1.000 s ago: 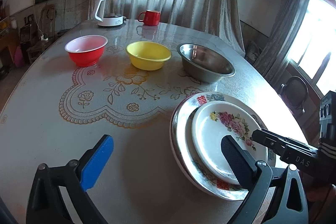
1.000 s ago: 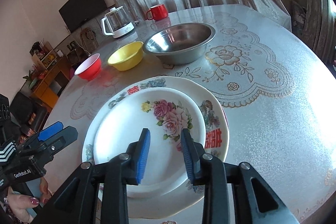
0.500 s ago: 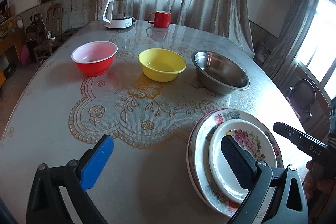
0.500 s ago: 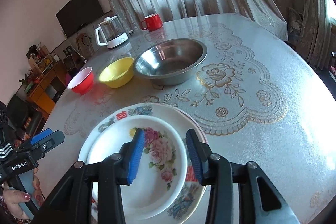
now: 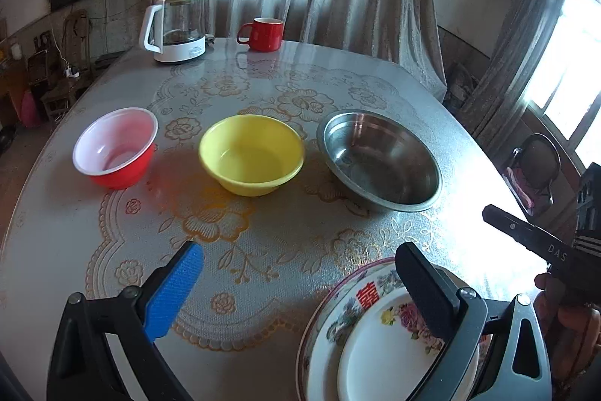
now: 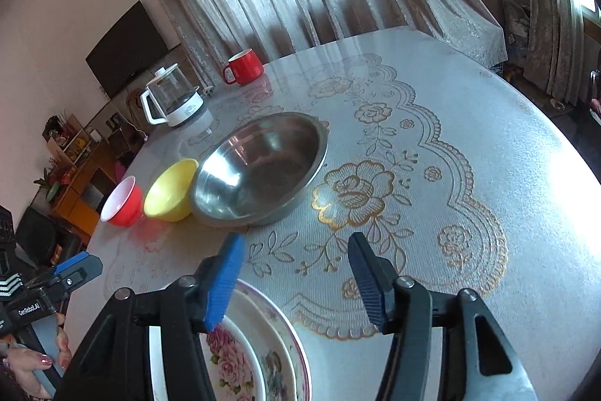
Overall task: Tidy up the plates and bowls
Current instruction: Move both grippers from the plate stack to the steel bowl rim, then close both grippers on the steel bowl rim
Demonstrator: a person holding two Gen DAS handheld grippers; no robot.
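Your round table [image 5: 67,213] carries everything under a flowered cloth. On it, the steel bowl [image 5: 379,160] is the biggest dish, with the yellow bowl [image 5: 251,153] just beside it and the red bowl [image 5: 116,147] next in the row. Near your edge, the small flowered plate [image 5: 379,352] lies on the large plate [image 5: 330,310]. Your left gripper [image 5: 296,292] stands wide apart, holding nothing. Your right gripper [image 6: 296,282] has just been opening; between its jaws is nothing, only the cloth below.
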